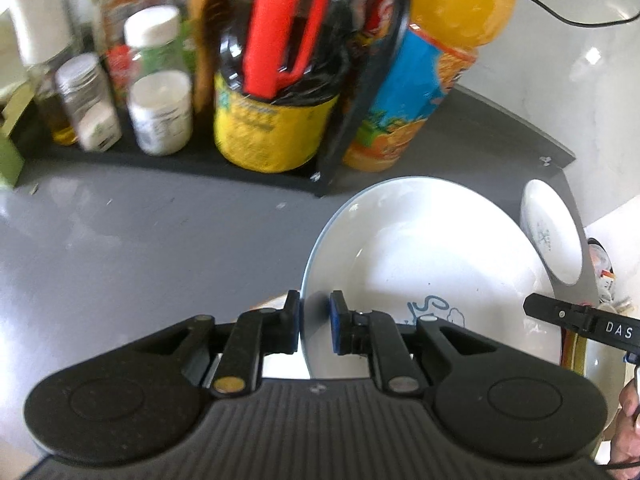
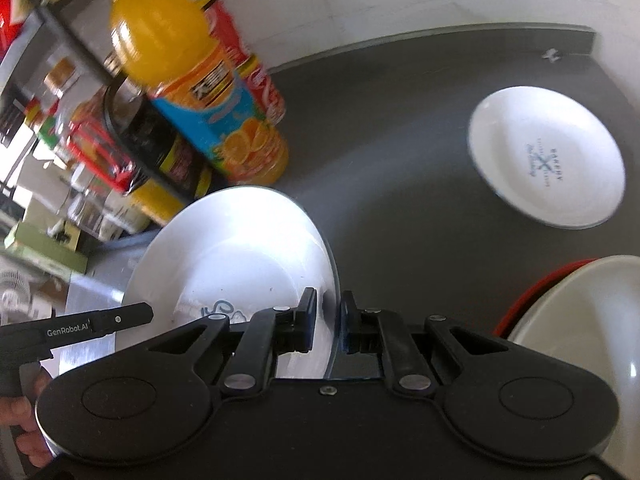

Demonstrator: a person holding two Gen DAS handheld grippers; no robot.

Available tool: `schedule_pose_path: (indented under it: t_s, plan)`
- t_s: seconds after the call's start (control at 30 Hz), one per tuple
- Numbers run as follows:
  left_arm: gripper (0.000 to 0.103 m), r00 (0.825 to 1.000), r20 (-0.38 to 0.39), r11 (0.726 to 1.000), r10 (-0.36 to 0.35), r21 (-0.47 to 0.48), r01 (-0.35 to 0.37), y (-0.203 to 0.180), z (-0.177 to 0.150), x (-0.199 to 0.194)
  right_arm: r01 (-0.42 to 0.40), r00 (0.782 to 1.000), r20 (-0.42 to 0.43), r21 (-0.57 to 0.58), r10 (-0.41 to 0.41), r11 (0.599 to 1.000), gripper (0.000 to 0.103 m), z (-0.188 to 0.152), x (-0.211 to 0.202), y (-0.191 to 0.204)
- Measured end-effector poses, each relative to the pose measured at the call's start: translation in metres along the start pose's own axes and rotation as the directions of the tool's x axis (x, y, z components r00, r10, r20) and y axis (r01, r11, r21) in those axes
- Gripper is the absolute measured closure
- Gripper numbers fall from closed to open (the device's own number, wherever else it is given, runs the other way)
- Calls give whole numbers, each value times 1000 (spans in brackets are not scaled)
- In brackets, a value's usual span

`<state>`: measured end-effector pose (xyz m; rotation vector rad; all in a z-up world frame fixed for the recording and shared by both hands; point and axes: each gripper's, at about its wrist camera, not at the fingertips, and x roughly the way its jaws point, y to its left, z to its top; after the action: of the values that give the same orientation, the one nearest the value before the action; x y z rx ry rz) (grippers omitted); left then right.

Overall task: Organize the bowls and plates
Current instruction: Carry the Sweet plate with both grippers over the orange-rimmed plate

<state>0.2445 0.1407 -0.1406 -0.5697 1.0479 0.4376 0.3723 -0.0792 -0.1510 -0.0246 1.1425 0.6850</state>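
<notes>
Grey surface point(image 2: 400, 128): the large white ceramic plate point(image 2: 240, 248) is held tilted above it, left tool point(image 1: 315, 326) and right tool point(image 2: 328, 322) each clamped on opposite rim edges. Transfer step; next, probably lower it onto the smaller white plate point(image 2: 548, 156) nearby.

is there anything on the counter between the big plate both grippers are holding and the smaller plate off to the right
Nothing visible. In the right wrist view only bare grey counter lies between the big plate and the smaller plate. The orange juice bottle stands behind the big plate, off that path, and a white bowl sits nearer, to the right.
</notes>
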Motion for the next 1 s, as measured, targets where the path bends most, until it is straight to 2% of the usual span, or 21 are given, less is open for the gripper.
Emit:
schedule_pose_path:
  t_s: [0.6, 1.0]
  plan:
    - [88, 994, -48, 992, 97, -78, -100, 21, -55, -18, -99, 991, -98, -120, 87, 988, 91, -25, 1, 9]
    - [86, 991, -93, 990, 99, -91, -107, 29, -69, -6, -115, 988, -116, -126, 100, 985, 91, -41, -1, 6]
